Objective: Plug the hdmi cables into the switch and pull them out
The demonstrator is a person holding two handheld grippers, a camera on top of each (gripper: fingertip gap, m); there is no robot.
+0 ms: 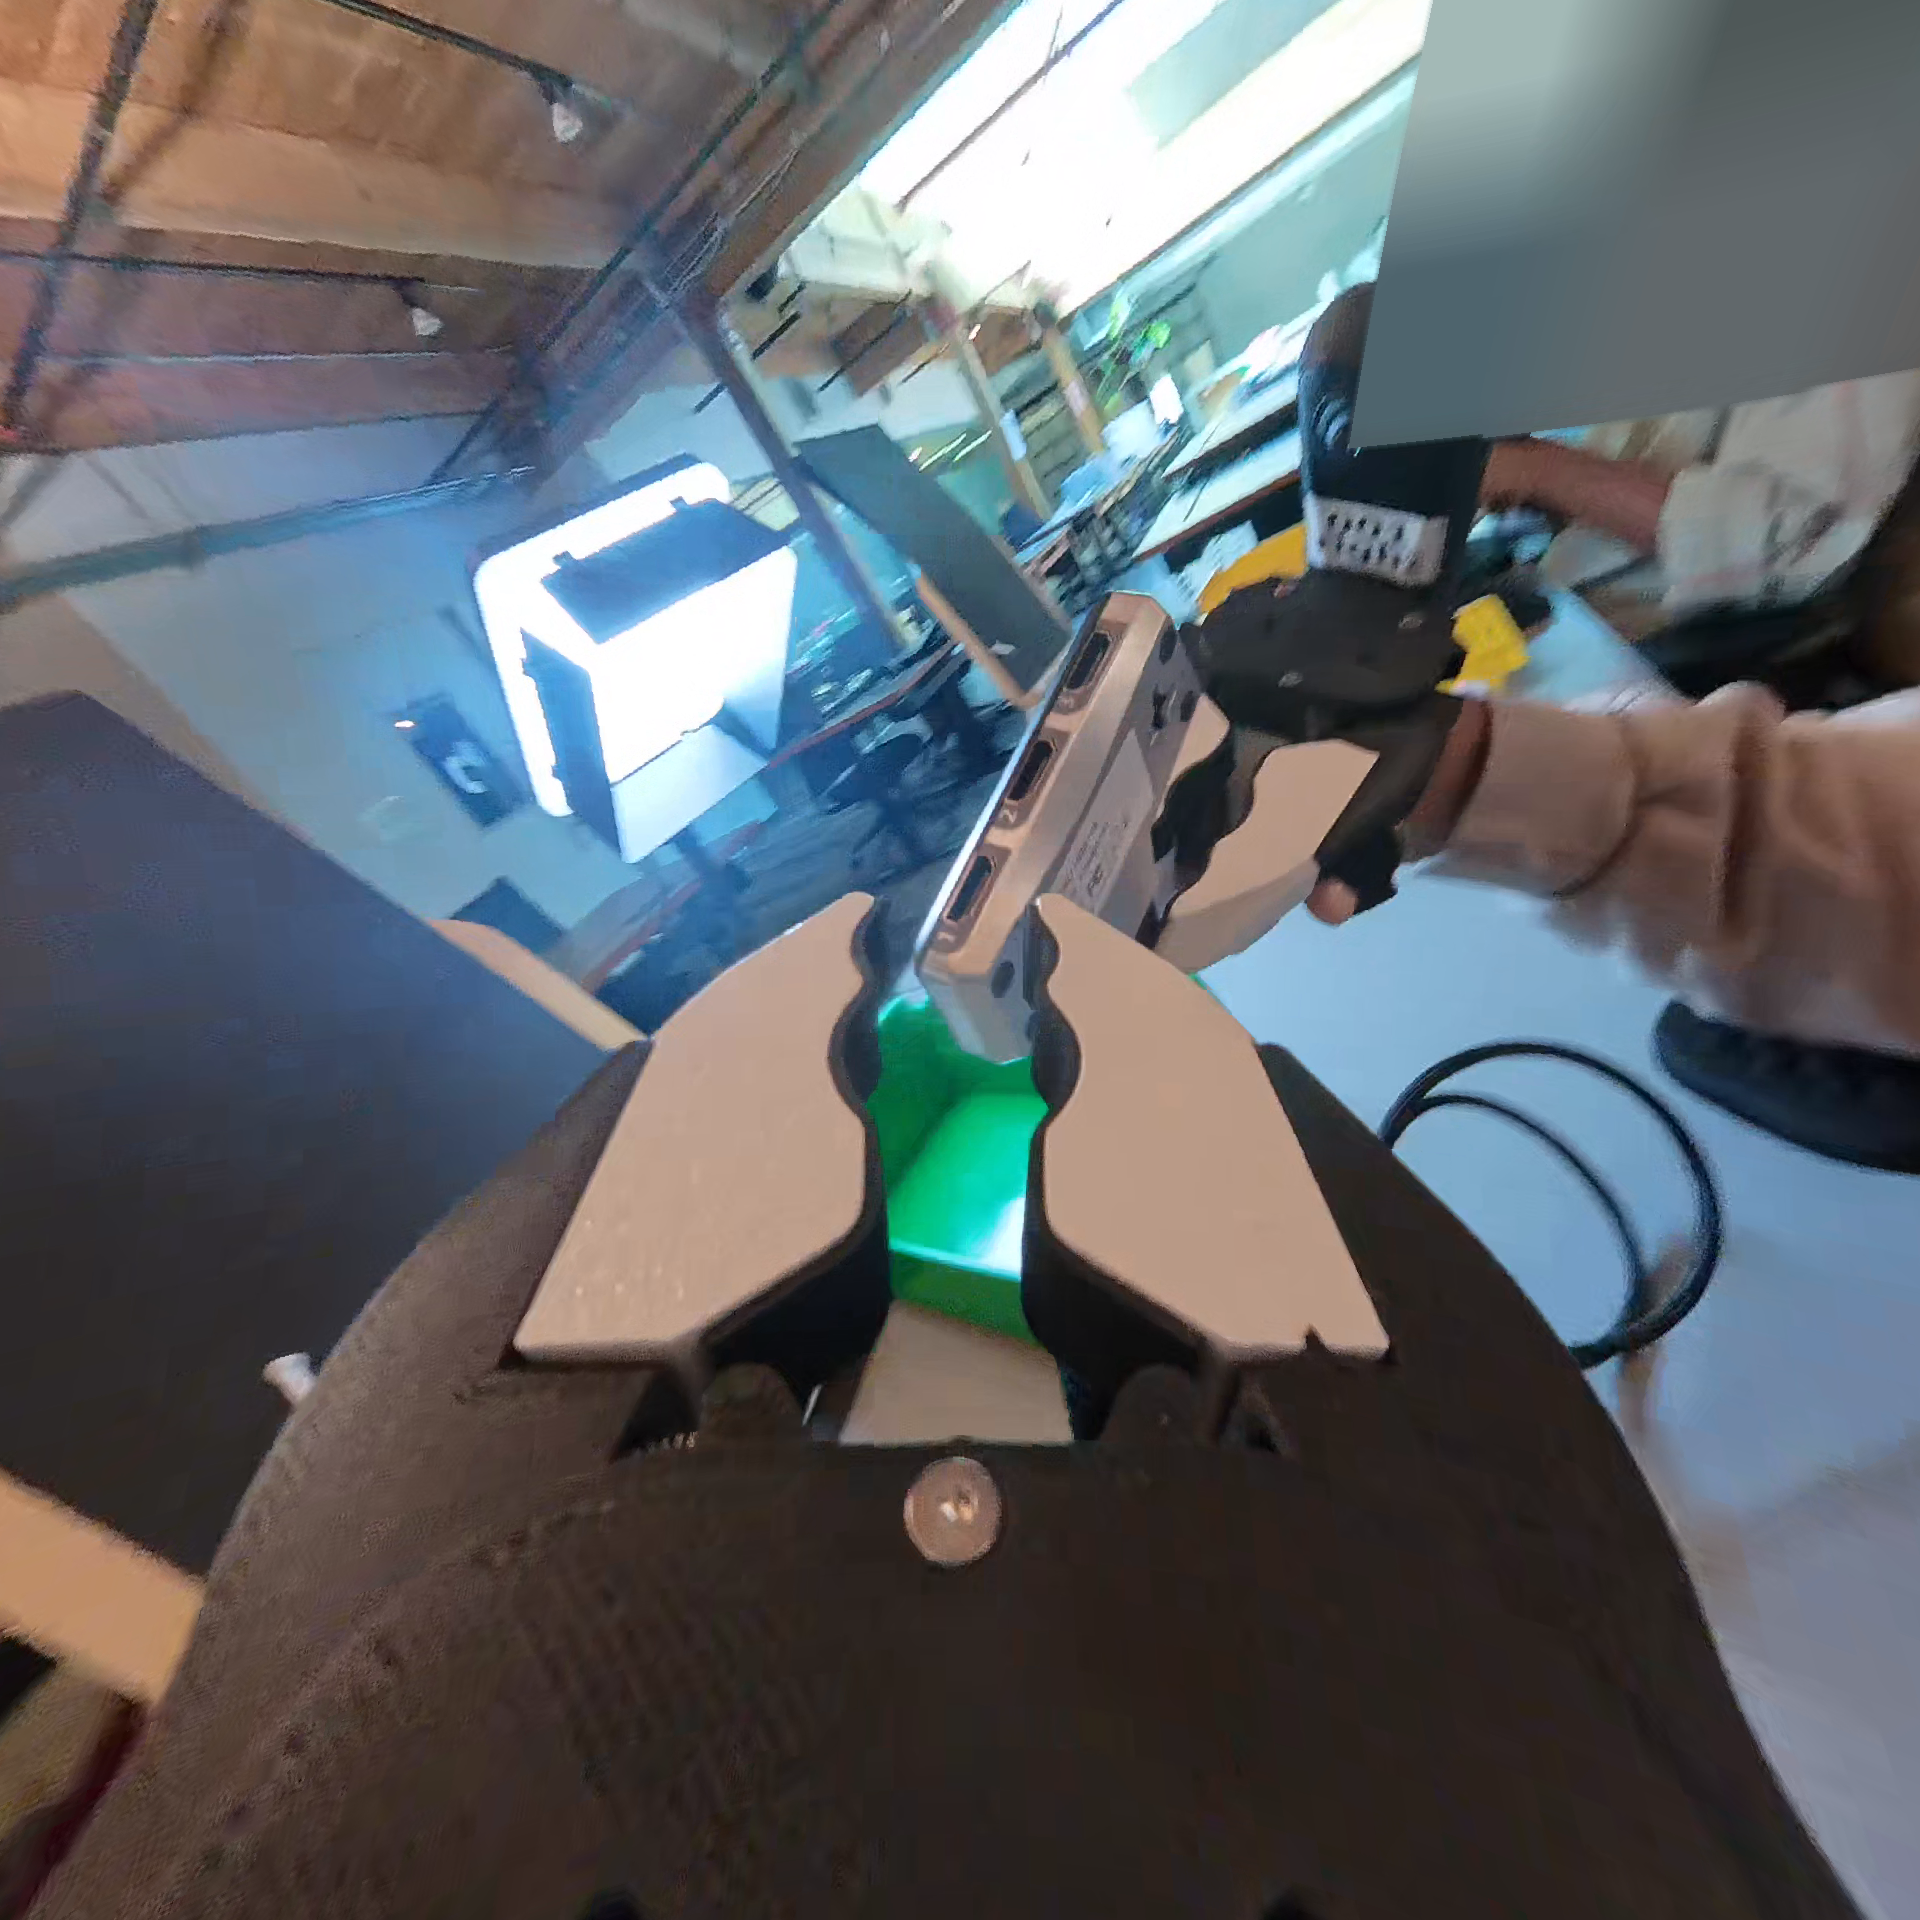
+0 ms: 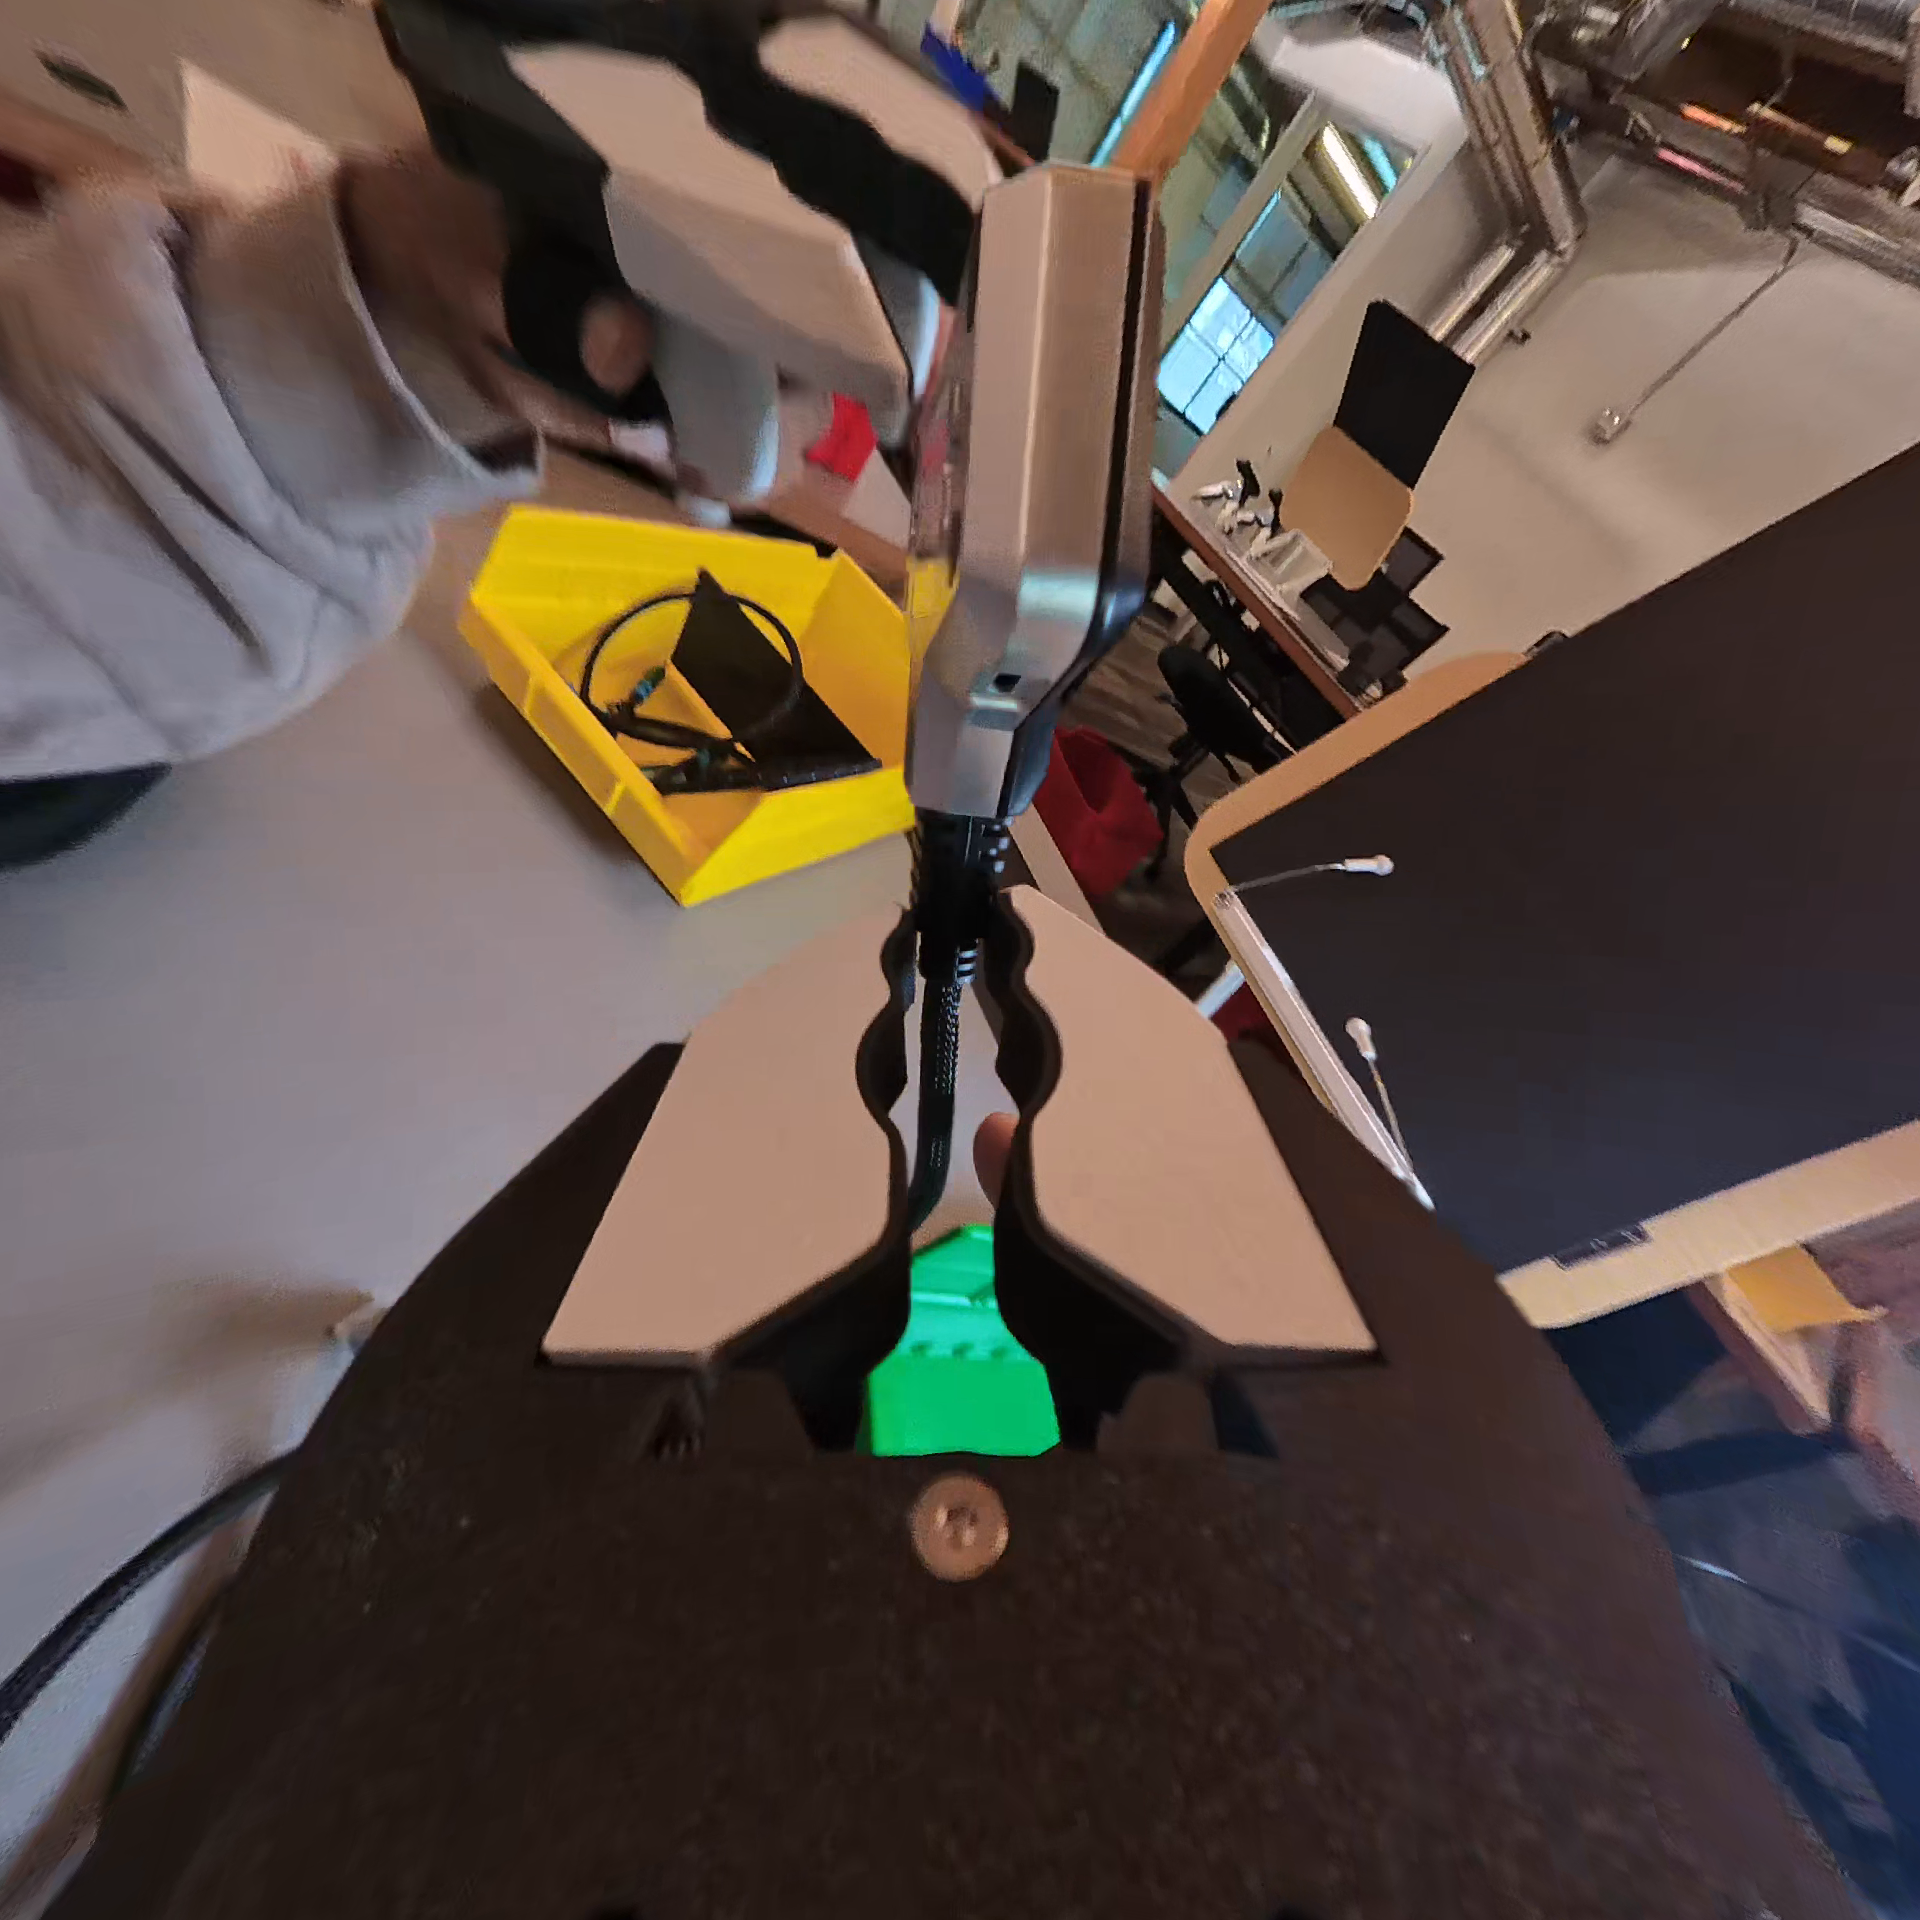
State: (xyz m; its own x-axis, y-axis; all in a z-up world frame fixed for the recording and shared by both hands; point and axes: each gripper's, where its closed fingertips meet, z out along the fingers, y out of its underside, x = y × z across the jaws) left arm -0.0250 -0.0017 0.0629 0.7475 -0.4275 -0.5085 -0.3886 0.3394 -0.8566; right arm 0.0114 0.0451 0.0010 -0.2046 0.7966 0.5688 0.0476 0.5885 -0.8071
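HDMI switch, a slim silver box, hangs tilted in the air above the white table, its narrow edge with three ports in a row turned up and to the left. In the left wrist view a black panel fills the left side. At the centre, the left gripper has its jaws partly apart and holds nothing. The switch's lower corner shows in the gap at the tips, close against the right-hand finger, though whether they touch cannot be told. A green bin lies below, seen between the fingers. Just right of that, the right gripper closes on the far side of the switch. It is carried by a hand in a dark fingerless glove with a pale sleeve, and a loop of black cord rests on the table underneath. In the right wrist view the left gripper is only a blur at the upper left, near the switch's far end. A yellow bin sits on the table holding coiled black cables. At the centre the switch stands nearly upright, and the right gripper's jaws are pinched on the ribbed collar of the braided black cable that leaves its near end.
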